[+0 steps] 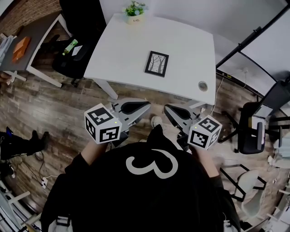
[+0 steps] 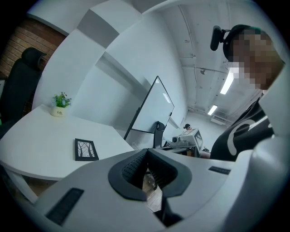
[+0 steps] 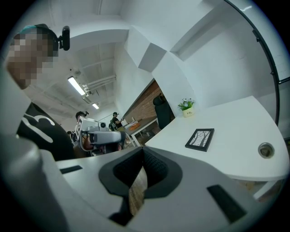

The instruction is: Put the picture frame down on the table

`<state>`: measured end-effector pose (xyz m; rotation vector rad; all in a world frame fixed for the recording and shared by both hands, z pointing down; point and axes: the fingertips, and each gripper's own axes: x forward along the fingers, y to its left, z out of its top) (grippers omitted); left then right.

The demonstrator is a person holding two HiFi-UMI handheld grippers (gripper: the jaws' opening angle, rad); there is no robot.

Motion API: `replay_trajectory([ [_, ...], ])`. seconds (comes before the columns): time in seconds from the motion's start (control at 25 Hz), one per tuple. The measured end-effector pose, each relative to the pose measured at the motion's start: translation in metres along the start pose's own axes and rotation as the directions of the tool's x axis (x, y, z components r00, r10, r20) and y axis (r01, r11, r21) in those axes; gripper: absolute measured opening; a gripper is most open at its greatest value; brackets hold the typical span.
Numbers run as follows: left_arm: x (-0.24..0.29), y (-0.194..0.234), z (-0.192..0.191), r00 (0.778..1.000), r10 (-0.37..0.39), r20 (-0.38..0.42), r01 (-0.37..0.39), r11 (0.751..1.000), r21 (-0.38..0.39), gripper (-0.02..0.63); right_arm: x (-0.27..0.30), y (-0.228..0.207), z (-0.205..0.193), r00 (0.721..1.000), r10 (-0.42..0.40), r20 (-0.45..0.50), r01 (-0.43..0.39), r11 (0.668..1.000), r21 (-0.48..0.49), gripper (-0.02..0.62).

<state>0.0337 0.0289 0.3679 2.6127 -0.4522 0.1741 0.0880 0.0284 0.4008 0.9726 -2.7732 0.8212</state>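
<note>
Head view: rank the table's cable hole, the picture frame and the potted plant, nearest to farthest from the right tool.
1. Round grey cable hole, near right corner of the white table, closest to the right tool.
2. Black rectangular picture frame, flat at mid-table.
3. Small green plant in a pale pot, far edge.

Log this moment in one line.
picture frame: flat on white table | left gripper: shut, empty | right gripper: shut, empty | both off table

I count: one picture frame (image 1: 157, 63), one potted plant (image 1: 135, 12), one white bench (image 1: 118, 50), one cable port (image 1: 202, 85). Two grippers in view: left gripper (image 1: 135, 107) and right gripper (image 1: 179, 112).
</note>
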Motion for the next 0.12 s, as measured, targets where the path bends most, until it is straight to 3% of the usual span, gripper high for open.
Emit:
replay_trajectory([
  [0.12, -0.0033, 0.0009, -0.002, 1.0, 0.003, 0.007, -0.003, 1.0, 0.003, 0.015, 0.0023, 0.0014, -0.0021, 1.0, 0.002, -0.002, -0.002, 1.0, -0.002, 0.023],
])
